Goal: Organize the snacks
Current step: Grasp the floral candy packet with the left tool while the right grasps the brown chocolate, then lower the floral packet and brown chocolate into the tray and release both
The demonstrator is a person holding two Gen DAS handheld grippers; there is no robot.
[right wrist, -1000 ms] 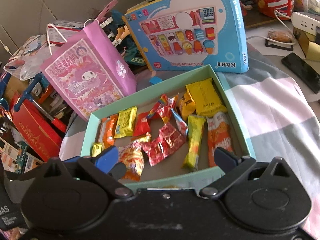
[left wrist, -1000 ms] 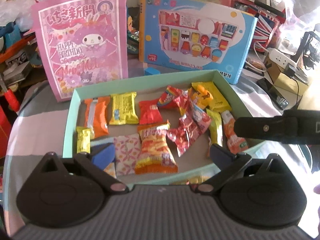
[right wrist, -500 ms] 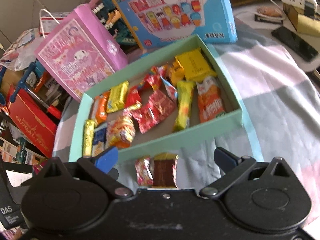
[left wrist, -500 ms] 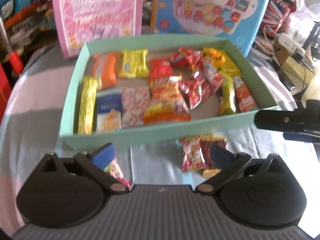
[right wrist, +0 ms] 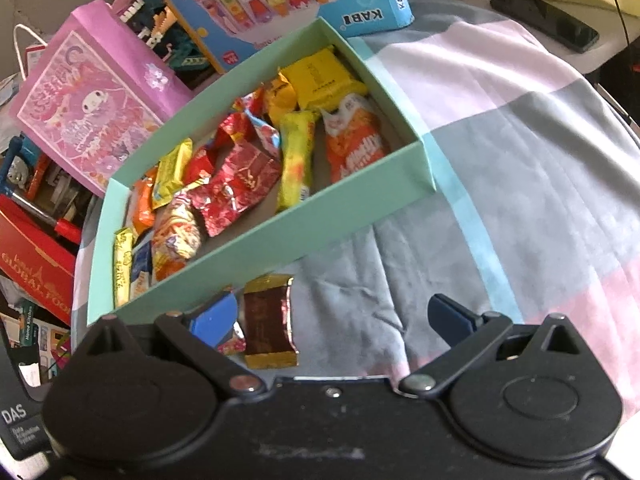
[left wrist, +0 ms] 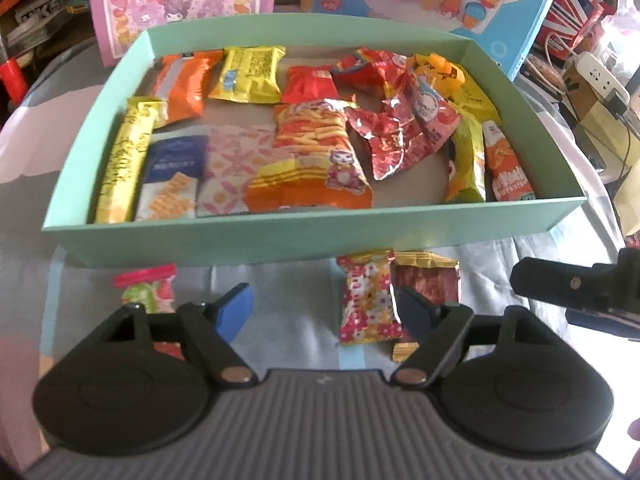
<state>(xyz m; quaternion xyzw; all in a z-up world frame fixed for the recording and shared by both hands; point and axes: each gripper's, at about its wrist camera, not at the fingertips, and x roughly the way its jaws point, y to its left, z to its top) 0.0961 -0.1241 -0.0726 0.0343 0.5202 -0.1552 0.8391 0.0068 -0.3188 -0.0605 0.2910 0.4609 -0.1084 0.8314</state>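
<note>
L gripper point(left wrist: 323, 312): jaws part-spread and closing, nothing pinched yet. Only bare cloth lies between the blue pads. The small floral-print red and yellow candy wrapper point(left wrist: 370, 298) sits just inside the R-hand pad, seemingly overlapped by its tip; can't tell if it touches. Its long axis runs near-to-far, roughly in line with the fingers, so the jaws would squeeze across its narrow width, but L needs a nudge toward the R side of the view to centre it. Touching its far side lies a dark maroon foil packet with gold crimped ends point(left wrist: 426, 280), same near-to-far lie. A small green and pink candy with a red top seal point(left wrist: 148, 290) lies outside the L-hand pad, partly under the linkage.

R gripper point(right wrist: 332, 322): jaws spread wide, empty. The maroon packet shows here just inside its L-hand pad, so either hand is close; L looks nearer the floral one, R nearer the maroon.

All three loose pieces lie on the grey, pink and white checked bedcover point(right wrist: 520, 160), just before the near wall of the shallow mint-green cardboard box point(left wrist: 320, 236), which is already holding many wrapped snacks. Wrappers look thin, crinkly, light; likely to slide on the cloth.
</note>
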